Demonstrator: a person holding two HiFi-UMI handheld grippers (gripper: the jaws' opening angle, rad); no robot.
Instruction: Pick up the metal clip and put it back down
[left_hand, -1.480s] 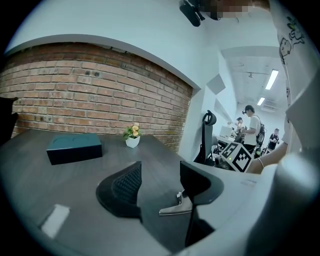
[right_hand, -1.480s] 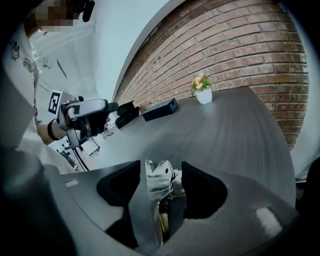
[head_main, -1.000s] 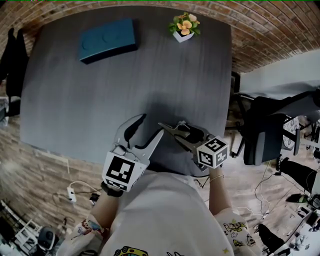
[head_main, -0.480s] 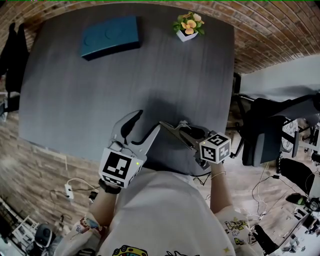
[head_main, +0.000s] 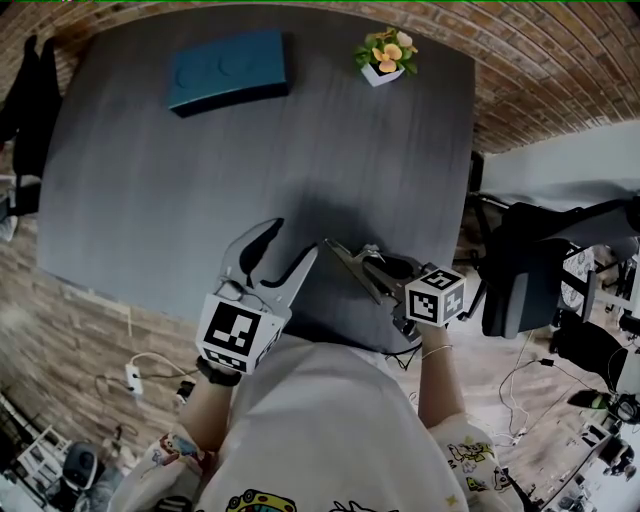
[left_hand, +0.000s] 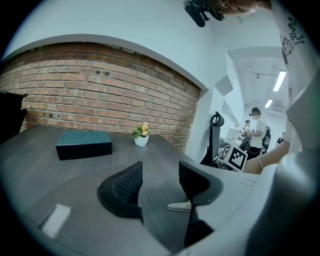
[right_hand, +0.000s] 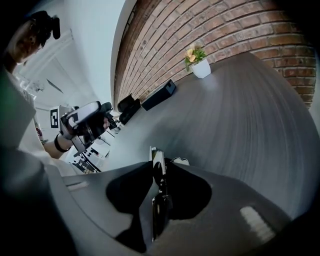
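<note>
The metal clip (head_main: 347, 263) is a silver spring clip near the front edge of the dark table (head_main: 200, 180). In the right gripper view the clip (right_hand: 157, 162) stands on edge between the two dark jaws. My right gripper (head_main: 378, 272) (right_hand: 159, 175) is closing on it, and both pads touch its sides. My left gripper (head_main: 288, 242) (left_hand: 160, 181) hovers just left of the clip, open with nothing between its fingers. The clip's silver tip (left_hand: 178, 205) shows beside the left gripper's right finger.
A teal box (head_main: 228, 70) lies at the table's far left, and a small white pot of flowers (head_main: 385, 55) stands at the far right. A dark office chair (head_main: 530, 270) stands off the table's right edge. Cables (head_main: 150, 375) lie on the floor below the front edge.
The right gripper's jaws have narrowed onto the clip. Both grippers have stayed almost in place near the table's front edge.
</note>
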